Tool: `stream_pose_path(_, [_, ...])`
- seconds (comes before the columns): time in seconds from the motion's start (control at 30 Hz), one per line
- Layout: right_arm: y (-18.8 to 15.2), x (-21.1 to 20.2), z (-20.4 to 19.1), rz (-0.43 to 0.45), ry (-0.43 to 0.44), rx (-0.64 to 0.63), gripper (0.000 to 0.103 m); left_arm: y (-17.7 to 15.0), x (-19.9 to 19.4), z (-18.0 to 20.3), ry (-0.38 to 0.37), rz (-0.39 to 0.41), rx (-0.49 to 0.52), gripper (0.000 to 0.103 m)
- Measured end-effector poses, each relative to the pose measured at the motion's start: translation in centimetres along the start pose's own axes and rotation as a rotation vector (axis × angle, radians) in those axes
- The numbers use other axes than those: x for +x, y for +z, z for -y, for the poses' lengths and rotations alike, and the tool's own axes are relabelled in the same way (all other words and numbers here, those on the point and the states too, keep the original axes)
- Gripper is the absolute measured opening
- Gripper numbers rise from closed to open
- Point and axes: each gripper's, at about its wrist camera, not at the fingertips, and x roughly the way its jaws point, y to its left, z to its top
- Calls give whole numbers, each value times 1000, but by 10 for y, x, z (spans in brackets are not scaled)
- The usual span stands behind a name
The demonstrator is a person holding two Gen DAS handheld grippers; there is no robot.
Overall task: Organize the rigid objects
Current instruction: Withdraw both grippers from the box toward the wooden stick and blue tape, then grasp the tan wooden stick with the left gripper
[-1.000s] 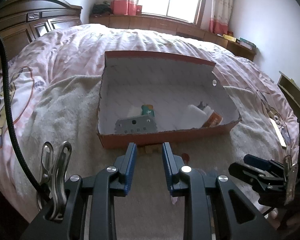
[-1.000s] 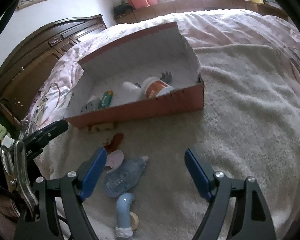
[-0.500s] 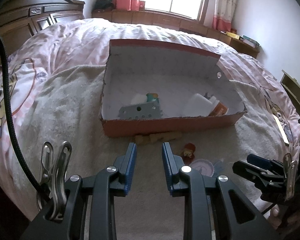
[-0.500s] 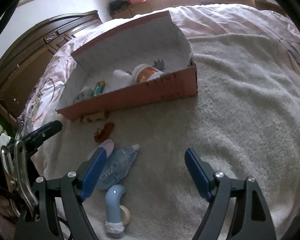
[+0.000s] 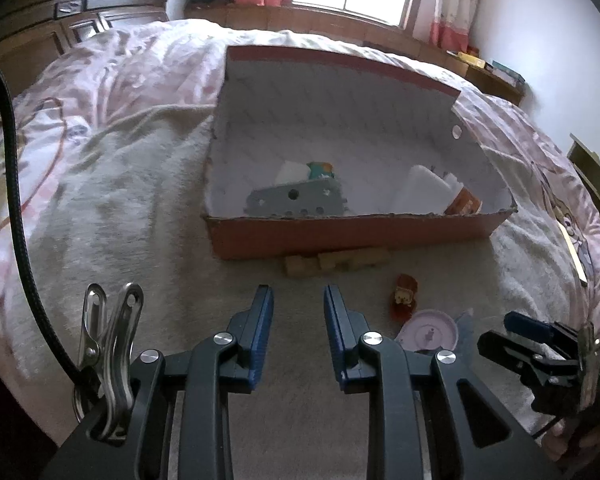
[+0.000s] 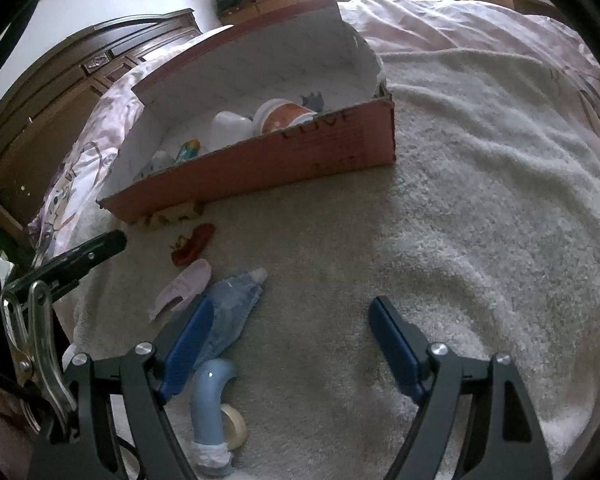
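Right claw point(image 6: 290, 334) gapes wide and empty, left claw point(image 5: 298, 320) nearly closed on nothing, loose toiletry tube point(image 6: 230, 306) at ten o'clock from the right claw, cardboard box point(image 6: 260, 168) beyond at twelve o'clock — soft blanket point(image 6: 460, 240) could let it roll away.

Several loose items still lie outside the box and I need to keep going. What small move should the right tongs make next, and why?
Probably shift the right tongs a little left and lower them over the clear blue-tinted plastic bottle. Their jaws stand wide and empty, and the bottle lies on the cream fleece blanket beside the left finger, outside the red cardboard box.
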Motion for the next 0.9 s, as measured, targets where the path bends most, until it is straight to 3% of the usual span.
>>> stream_pose_path(0.27, [-1, 3, -4, 8, -8, -22, 85, 7, 31, 13, -55, -73, -23, 35])
stream_pose_path(0.47, [-2, 3, -3, 18, 1, -27, 87, 9, 34, 22, -73, -75, -17, 68])
stream_pose_path(0.63, [-3, 3, -3, 25, 5, -35, 87, 10, 33, 28, -17, -42, 1, 77])
stream_pose_path(0.83, [-6, 3, -2, 33, 9, -40, 88, 16, 41, 27, -18, -49, -42, 80])
stream_pose_path(0.9, [-7, 2, -1, 34, 9, -45, 89, 18, 46, 29, -20, -52, -51, 86])
